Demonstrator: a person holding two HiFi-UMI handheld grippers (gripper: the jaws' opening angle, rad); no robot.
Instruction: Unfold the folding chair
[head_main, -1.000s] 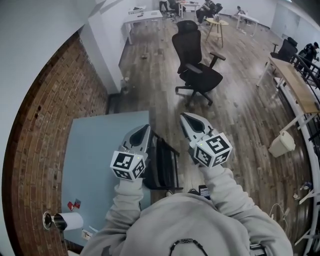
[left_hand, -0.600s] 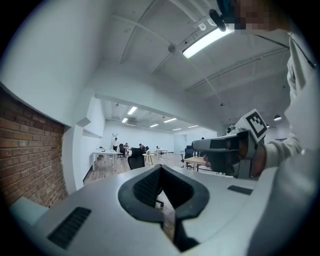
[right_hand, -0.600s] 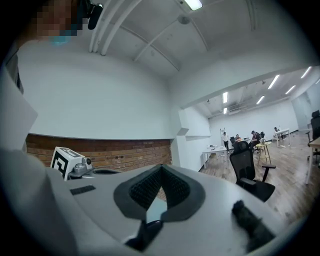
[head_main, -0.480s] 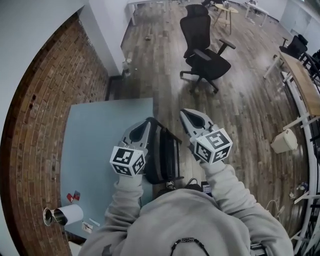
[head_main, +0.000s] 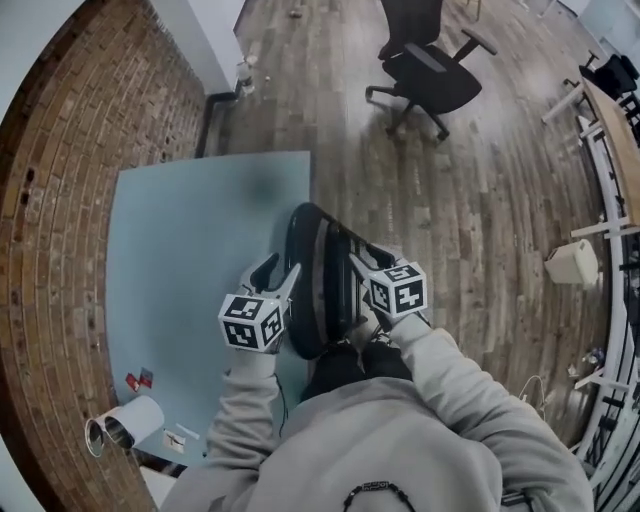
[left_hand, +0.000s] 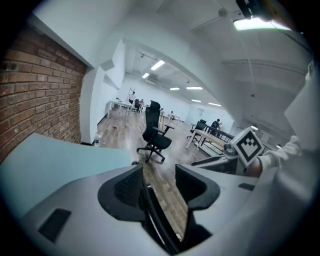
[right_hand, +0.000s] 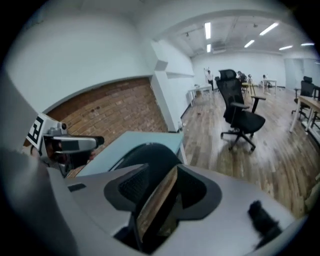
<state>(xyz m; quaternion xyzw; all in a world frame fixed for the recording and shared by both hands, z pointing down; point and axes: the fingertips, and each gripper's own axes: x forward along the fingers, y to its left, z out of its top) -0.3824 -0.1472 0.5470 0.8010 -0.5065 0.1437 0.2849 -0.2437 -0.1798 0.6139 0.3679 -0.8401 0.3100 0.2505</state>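
Observation:
The folded black chair (head_main: 322, 272) stands upright on the edge of a pale blue mat (head_main: 190, 230), straight in front of me. My left gripper (head_main: 280, 272) is at its left edge and my right gripper (head_main: 368, 265) at its right edge. Both pairs of jaws are opening. In the left gripper view, a black frame tube (left_hand: 159, 220) runs between the left gripper's (left_hand: 157, 172) jaws, close to one pad, with floor showing in the gap. In the right gripper view, the chair's rounded black back (right_hand: 146, 156) rises behind the right gripper (right_hand: 167, 172), and a dark edge lies between its jaws.
A black office chair (head_main: 432, 62) stands on the wooden floor beyond. A brick wall (head_main: 60, 170) borders the mat on the left. A paper roll (head_main: 125, 425) lies at the mat's near corner. A white bin (head_main: 572, 265) and desks (head_main: 622, 120) are at the right.
Both grippers have dropped from above the chair to its two side edges. Their jaws were shut earlier and now stand apart. The head view has tilted further down.

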